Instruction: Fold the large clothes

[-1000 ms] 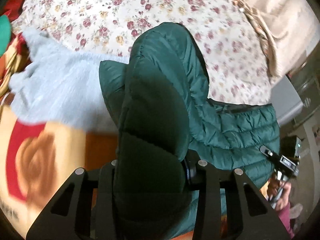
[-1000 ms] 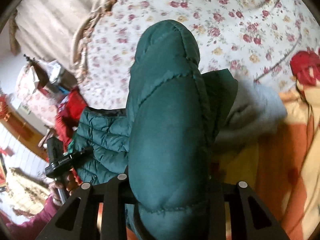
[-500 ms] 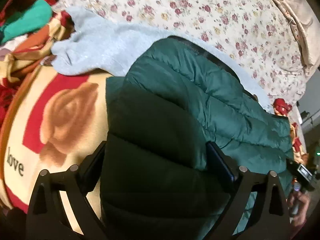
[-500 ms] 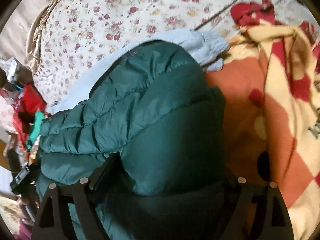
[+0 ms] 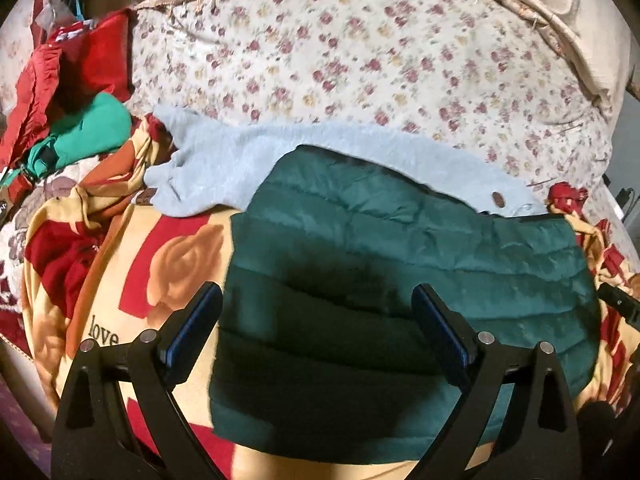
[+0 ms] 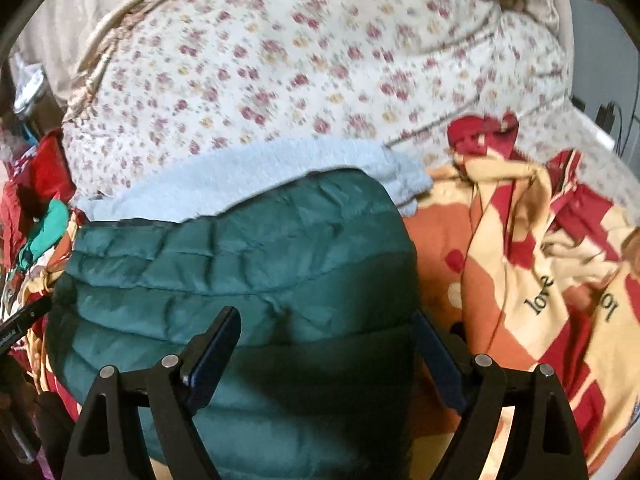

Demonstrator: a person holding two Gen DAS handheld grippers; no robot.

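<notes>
Left wrist view shows the left gripper [image 5: 316, 320] and right gripper [image 6: 324, 344] both spread wide and empty over the green puffer jacket [image 5: 400, 264], folded atop the patterned blanket [image 5: 120, 280]; risk: slippery padding may spring open.

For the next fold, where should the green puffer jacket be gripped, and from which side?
Probably the two near corners of the green puffer jacket, each claw coming in low from the near edge. It lies flat in a wide rectangle across the blanket, and that hem is unobstructed.
</notes>
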